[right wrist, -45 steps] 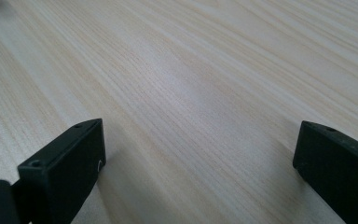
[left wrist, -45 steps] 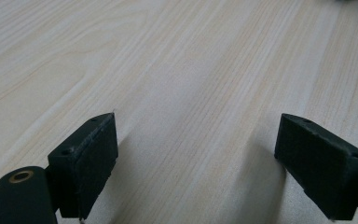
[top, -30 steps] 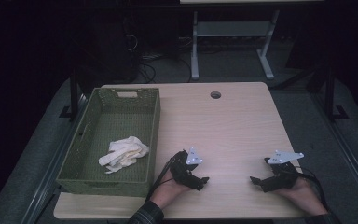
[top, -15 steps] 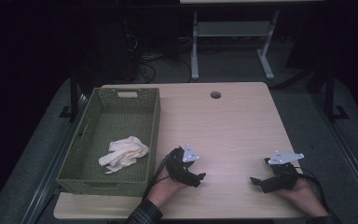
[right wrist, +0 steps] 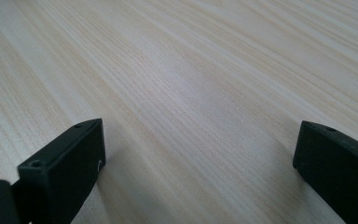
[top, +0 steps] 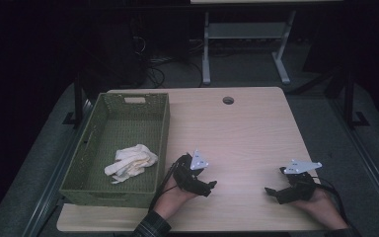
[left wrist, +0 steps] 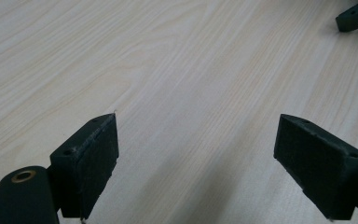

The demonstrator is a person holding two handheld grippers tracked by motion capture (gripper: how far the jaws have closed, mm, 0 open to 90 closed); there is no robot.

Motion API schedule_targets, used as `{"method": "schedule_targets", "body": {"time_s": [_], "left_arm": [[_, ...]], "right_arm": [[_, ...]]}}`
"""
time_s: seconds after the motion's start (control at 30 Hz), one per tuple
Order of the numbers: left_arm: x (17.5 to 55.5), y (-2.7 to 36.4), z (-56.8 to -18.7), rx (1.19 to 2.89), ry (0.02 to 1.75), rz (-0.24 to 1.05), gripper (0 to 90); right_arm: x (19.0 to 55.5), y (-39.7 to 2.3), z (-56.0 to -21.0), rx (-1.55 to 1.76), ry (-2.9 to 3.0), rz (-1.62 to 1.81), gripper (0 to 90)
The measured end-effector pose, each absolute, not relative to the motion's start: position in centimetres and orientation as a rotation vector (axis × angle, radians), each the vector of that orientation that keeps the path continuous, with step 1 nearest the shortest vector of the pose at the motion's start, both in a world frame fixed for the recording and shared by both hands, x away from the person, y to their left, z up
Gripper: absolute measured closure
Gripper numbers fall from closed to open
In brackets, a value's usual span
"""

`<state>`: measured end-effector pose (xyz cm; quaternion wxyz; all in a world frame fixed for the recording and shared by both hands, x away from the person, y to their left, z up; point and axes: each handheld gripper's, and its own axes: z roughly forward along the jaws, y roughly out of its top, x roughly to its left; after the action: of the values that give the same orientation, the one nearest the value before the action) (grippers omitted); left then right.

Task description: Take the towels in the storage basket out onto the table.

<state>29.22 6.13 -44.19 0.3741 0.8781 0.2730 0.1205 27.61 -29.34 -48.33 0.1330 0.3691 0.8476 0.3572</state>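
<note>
The white cloth (top: 131,163) lies in the green basket (top: 163,123), lower left of the high view. Both the left gripper (top: 208,186) and right gripper (top: 271,192) rest with jaws apart on the table (top: 246,133); swing the left gripper over the basket wall, descend onto the cloth's bunched middle.

No writing to read anywhere here. The pale wood surface (top: 246,133) carries no label or number, only grain. The green basket (top: 160,129) has no tag or brand on its woven walls, and the crumpled white cloth (top: 131,163) inside it shows no print. The black pads (left wrist: 86,154) up close are plain, just small holes, no markings. The grey plates on top of each claw are too small to make out any lettering.
</note>
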Motion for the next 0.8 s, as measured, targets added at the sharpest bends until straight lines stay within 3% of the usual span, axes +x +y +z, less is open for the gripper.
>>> {"method": "schedule_targets", "body": {"time_s": [0.8], "left_arm": [[29.4,6.2,-42.7,2.222,0.71,0.276,13.4]], "right_arm": [[27.6,-29.4,-48.3,1.067,2.46,1.037,2.0]]}}
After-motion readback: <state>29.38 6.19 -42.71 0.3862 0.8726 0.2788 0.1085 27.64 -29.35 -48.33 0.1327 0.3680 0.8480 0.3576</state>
